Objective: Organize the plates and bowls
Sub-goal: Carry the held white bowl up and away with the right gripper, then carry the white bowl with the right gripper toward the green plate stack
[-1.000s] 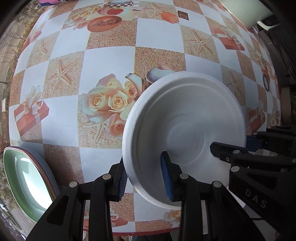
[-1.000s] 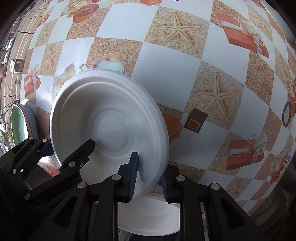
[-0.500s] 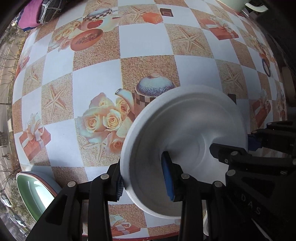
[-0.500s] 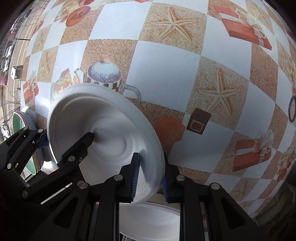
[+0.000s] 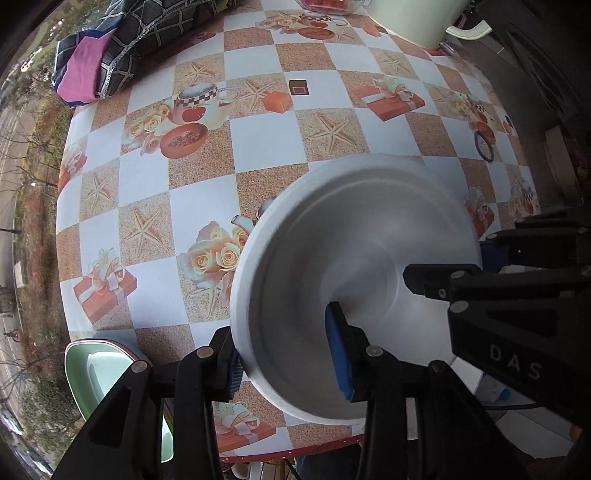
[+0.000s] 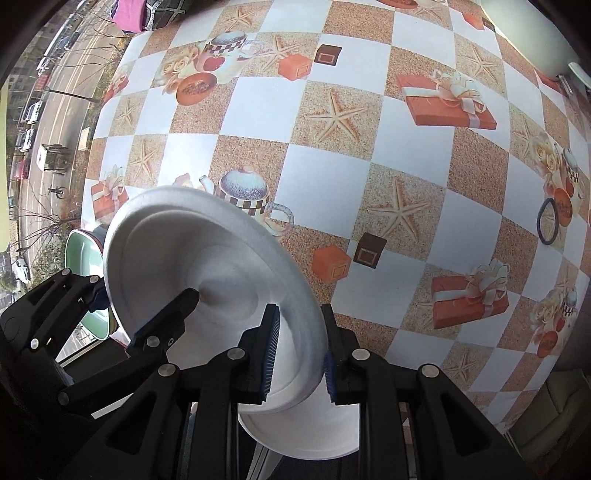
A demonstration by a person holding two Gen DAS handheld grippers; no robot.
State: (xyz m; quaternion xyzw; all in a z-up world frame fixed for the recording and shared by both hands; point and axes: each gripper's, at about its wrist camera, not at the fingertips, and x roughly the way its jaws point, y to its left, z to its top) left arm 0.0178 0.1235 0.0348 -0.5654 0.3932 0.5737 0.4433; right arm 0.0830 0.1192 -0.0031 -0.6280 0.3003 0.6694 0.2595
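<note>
While both grippers share one plate over the table edge, notes run big to small:

Table (image 5: 258, 140): checked print cloth w/ starfish, gift boxes, teapots; most of it bare, so room to set down.
White plate (image 5: 354, 266): foam-looking, tilted, held up off the table near its front edge; looks mid-carry.
Left gripper (image 5: 284, 350): jaws clamped on plate's near-left rim, one pad inside the well, other outside.
Right gripper (image 6: 299, 350): jaws clamped on the opposite rim, pads either side of the lip.
Second white plate (image 6: 303, 435): lies below the held one, under the right gripper; prob the stack target, can't tell for sure.
Green dish (image 5: 99, 373): at table's front-left edge, just beside left gripper.
Risk: two grips on one light plate; if hands pull apart or twist unevenly, rim could bend, crack or slip a pad. One side let go early = plate swings down.
Risk 2: left elbow room tight; green dish sits at the edge and could get nudged off.
Other stuff: folded cloth (image 5: 122, 40) far-left, pale container (image 5: 413, 18) far side, dark ring (image 5: 484, 146) right; all well apart, nothing blocks.
</note>
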